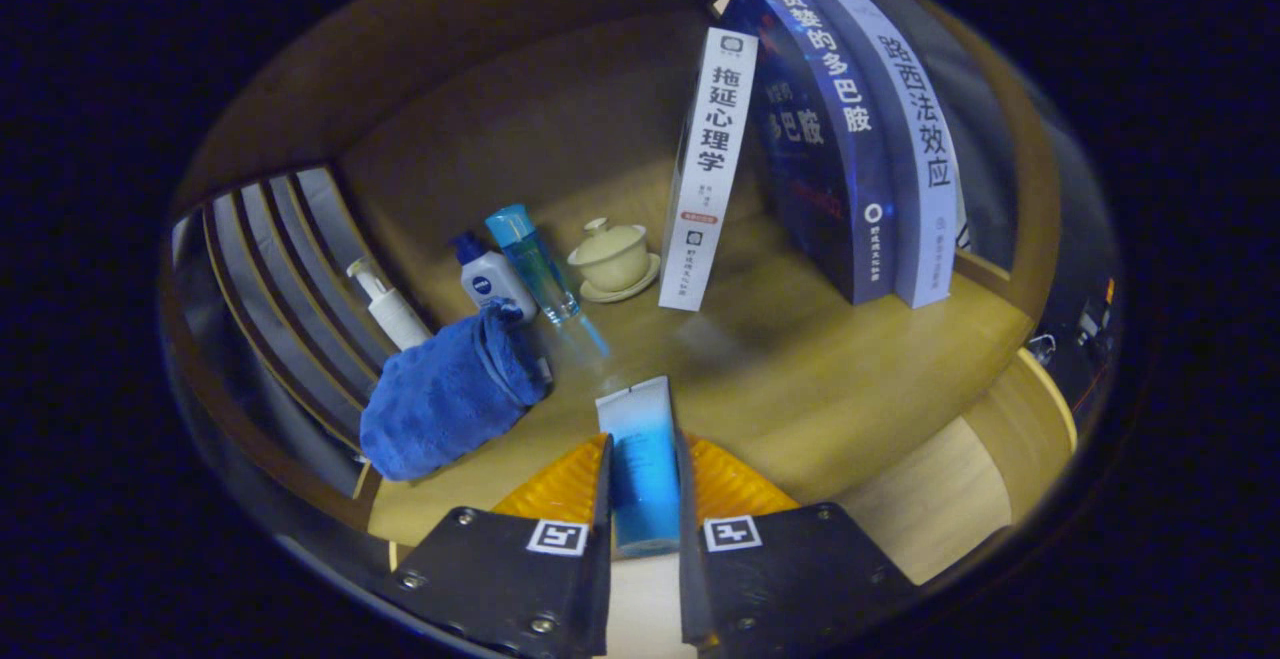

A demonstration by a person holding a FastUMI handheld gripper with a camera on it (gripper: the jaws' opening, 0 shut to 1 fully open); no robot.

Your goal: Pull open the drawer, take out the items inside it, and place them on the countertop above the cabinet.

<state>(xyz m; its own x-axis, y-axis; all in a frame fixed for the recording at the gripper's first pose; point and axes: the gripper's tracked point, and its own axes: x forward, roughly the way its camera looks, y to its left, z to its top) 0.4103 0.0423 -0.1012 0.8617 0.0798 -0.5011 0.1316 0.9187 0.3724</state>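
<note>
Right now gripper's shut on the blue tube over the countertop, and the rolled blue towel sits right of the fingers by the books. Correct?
Not quite. The gripper is shut on the blue tube over the countertop, but the gripper view shows the rolled blue towel left of the fingers, by the bottles. The books stand beyond, to the right.

The jaws are covering the lower sides of the blue tube [640, 459] clamped between them, while beyond them the rolled blue towel [445, 394] is hiding the bases of the pump bottle [388, 307] and the small lotion bottle [492, 277].
</note>
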